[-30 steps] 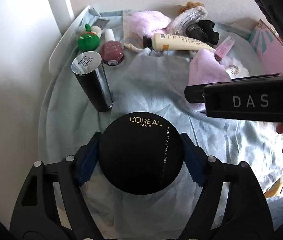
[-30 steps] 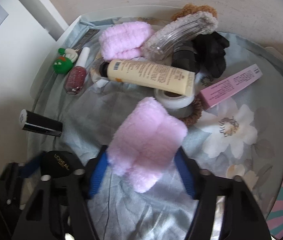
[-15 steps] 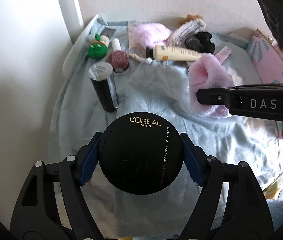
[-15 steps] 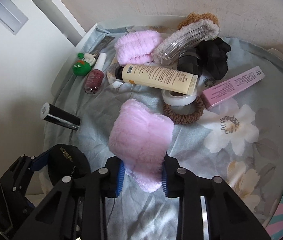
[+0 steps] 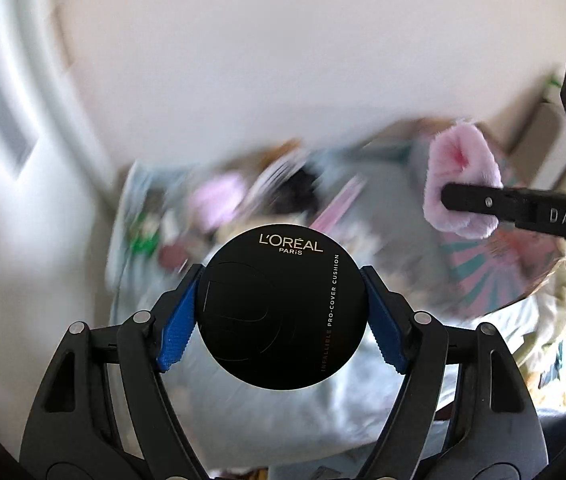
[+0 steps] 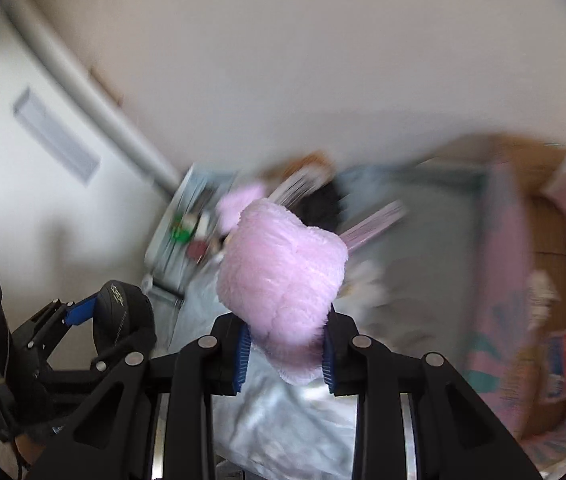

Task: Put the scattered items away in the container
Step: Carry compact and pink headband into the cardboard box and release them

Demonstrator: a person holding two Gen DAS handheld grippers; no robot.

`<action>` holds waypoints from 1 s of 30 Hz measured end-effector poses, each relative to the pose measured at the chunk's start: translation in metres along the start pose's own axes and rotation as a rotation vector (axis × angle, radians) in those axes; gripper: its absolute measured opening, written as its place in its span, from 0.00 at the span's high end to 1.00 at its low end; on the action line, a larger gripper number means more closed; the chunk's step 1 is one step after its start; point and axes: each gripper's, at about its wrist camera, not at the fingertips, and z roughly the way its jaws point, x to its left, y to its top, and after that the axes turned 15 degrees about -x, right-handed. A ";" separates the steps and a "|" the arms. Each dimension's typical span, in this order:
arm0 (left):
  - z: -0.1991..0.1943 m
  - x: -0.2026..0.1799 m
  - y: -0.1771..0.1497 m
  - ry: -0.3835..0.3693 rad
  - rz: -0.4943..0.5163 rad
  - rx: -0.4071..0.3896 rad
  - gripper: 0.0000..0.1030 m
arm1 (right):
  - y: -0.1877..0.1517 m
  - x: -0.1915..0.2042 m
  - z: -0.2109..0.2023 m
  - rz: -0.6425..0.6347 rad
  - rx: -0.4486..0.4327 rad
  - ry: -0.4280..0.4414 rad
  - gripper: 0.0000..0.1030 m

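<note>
Black L'Oréal cushion compact clamped edge-on between the blue pads of the left tongs, lid facing the camera, held up off the cloth. Pink fluffy puff pinched between the pads of the right tongs, pads closed in tight on the plush, also airborne. Both loads look clear of the remaining clutter, which is motion-blurred on the pale blue cloth near the wall: green toy, pink box, dark items, not separable here. Pink patterned box with brown inside sits to the right, likely the container. Step in hand appears to be carrying both items over. To do it well: keep the squeeze steady on the slick round compact, hold it level, bring each load over the opening before releasing, one at a time, low drop. Puff compresses, so it may snag on the pads.
</note>
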 end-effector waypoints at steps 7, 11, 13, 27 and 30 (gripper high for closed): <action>0.047 -0.104 0.072 -0.226 0.157 -0.068 0.28 | 0.007 -0.081 -0.070 0.098 -0.120 -0.224 0.74; 0.093 -0.162 0.092 -0.340 0.188 -0.019 0.28 | -0.016 -0.121 -0.080 0.182 -0.101 -0.304 0.74; 0.115 -0.187 0.097 -0.384 0.194 0.009 0.28 | -0.027 -0.132 -0.077 0.192 -0.083 -0.326 0.74; 0.237 -0.299 0.061 -0.393 0.311 0.196 0.28 | -0.065 -0.176 -0.042 0.199 0.044 -0.345 0.74; 0.247 -0.302 0.056 -0.388 0.305 0.212 0.28 | -0.065 -0.180 -0.032 0.192 0.063 -0.340 0.74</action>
